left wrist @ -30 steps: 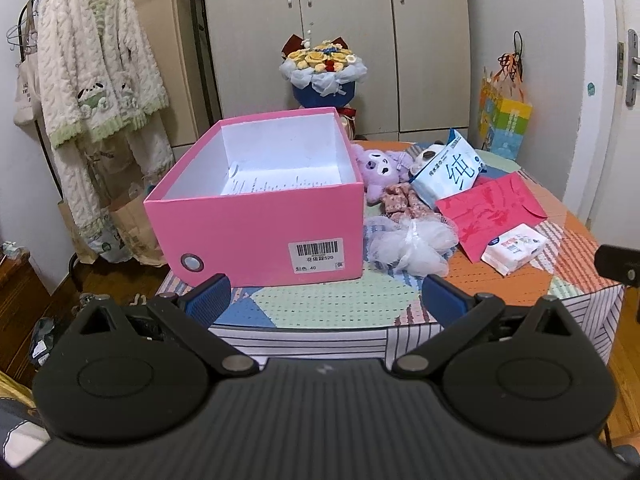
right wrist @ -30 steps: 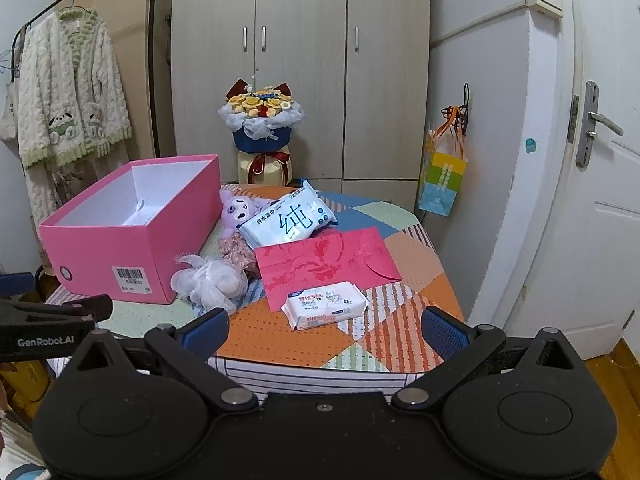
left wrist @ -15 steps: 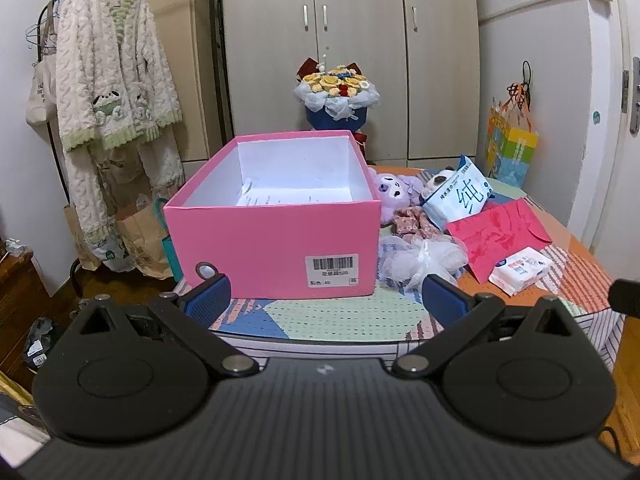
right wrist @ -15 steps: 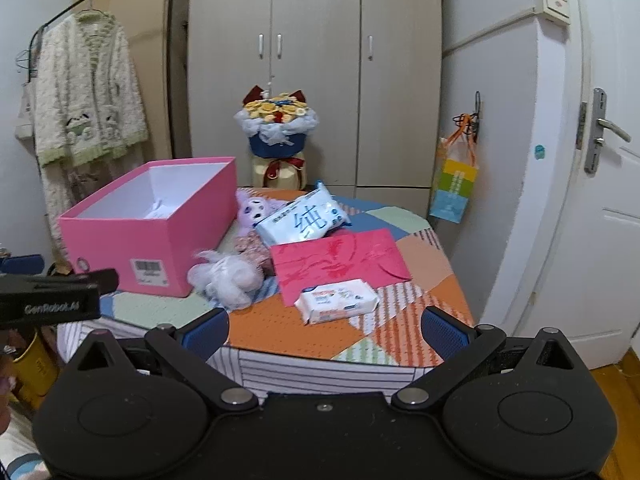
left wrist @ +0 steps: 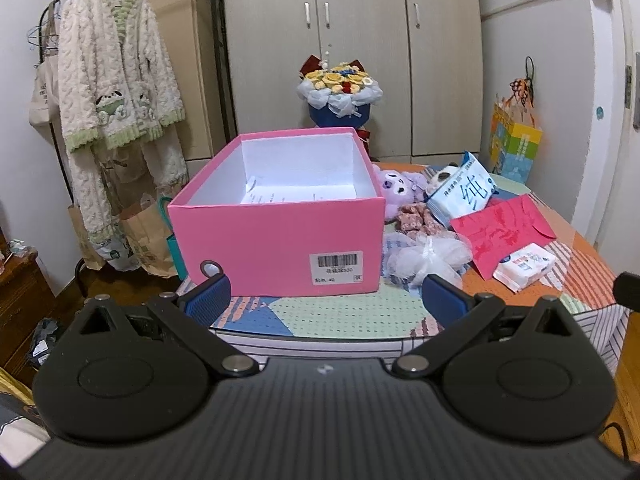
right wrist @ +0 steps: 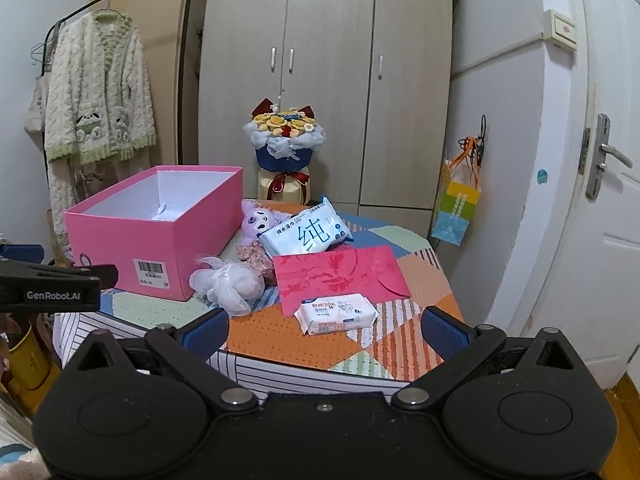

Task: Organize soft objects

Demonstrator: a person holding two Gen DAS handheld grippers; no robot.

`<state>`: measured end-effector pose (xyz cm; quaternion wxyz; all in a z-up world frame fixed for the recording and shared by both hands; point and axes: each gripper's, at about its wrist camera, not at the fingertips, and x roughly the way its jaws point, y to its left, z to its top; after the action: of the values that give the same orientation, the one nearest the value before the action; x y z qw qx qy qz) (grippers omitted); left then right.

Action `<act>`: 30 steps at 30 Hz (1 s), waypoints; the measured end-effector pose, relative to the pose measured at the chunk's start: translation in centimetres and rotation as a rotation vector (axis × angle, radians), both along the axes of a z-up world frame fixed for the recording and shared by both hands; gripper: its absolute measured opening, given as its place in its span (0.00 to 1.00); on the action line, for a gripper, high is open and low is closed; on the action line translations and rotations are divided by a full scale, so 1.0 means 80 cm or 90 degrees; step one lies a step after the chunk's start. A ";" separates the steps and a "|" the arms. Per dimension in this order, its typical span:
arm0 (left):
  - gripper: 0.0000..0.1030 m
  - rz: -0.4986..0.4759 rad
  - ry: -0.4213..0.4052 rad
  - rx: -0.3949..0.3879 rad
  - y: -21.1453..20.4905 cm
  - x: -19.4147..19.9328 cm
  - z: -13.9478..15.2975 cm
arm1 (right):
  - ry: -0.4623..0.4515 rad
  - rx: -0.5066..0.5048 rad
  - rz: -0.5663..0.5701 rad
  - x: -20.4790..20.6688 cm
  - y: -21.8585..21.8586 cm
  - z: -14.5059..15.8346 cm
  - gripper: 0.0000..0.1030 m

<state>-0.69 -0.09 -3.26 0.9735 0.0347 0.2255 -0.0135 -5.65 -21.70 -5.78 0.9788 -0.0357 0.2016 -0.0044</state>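
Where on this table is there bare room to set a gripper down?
Free: the table strip before the pink box, and the orange corner right of the small wipes pack. Crowded: between box and red envelope, where mesh pouf, purple plush and large wipes pack cluster.

Both wrist views toward shared table [left wrist: 328,316] [right wrist: 280,344]

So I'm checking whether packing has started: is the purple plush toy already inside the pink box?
No, the purple plush toy lies on the table beside the pink box, outside its wall.
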 end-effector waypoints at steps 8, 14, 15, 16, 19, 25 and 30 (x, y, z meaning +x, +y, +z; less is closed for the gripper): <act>1.00 -0.014 0.022 -0.024 -0.011 0.011 0.002 | 0.003 0.009 0.006 0.009 -0.005 -0.004 1.00; 1.00 -0.076 0.024 -0.040 -0.028 0.028 0.013 | 0.010 -0.004 0.009 0.023 -0.010 -0.008 1.00; 1.00 -0.086 0.025 -0.052 -0.030 0.033 0.015 | 0.011 -0.016 0.006 0.026 -0.011 -0.010 1.00; 1.00 -0.097 0.024 -0.068 -0.032 0.037 0.019 | 0.015 -0.030 0.003 0.031 -0.013 -0.013 1.00; 1.00 -0.125 -0.006 -0.082 -0.045 0.047 0.030 | 0.012 -0.068 -0.015 0.045 -0.025 -0.015 1.00; 0.97 -0.179 -0.003 -0.118 -0.078 0.086 0.027 | -0.049 -0.093 0.012 0.071 -0.057 -0.019 1.00; 0.84 -0.217 0.018 -0.155 -0.103 0.125 -0.002 | -0.068 -0.085 0.013 0.116 -0.084 -0.043 1.00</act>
<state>9.33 -8.32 -3.39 0.9508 -0.0460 0.2268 -0.2059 3.65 -28.45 -9.23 0.9836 -0.1025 0.1481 -0.0100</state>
